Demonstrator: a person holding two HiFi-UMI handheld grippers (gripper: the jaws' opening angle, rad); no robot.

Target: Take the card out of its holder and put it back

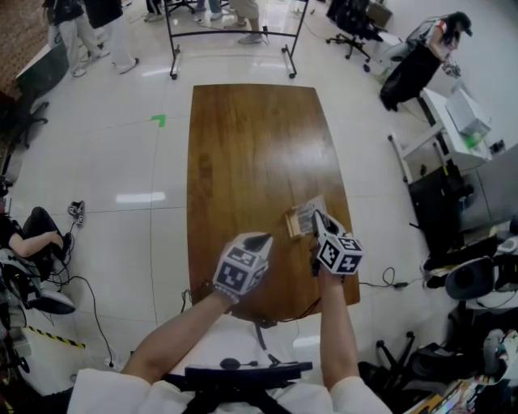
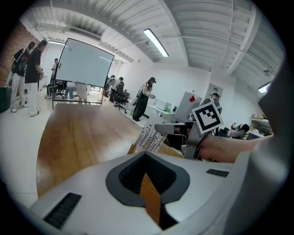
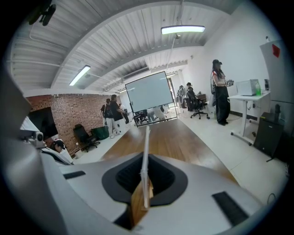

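the left gripper (image 1: 260,241) hovers over the near end of the table (image 1: 251,145), at about 7 o'clock from the card. its jaws are closed together with nothing between them. just beside it, toward 3 o'clock, the right gripper (image 1: 316,217) has its jaws pinched on the card (image 2: 149,137), which shows edge-on as a thin pale strip in the right gripper view. the card stands tilted, its lower edge down at the small wooden holder (image 2: 132,148); whether it sits in the slot i cannot tell. the holder rests on the wood close to the table's right edge, near the front right corner.

from there the long wood top runs toward 12 o'clock, with white floor along both long sides.

the card carries rows of fine dark print, too small to read. each gripper bears a cube with black-and-white square markers.

a green mark (image 1: 159,120) lies on the floor at 10 o'clock. beyond the far end stands a wheeled whiteboard frame (image 1: 233,34), with people (image 1: 97,32) at 11 o'clock and an office chair (image 1: 354,20) at 1 o'clock.
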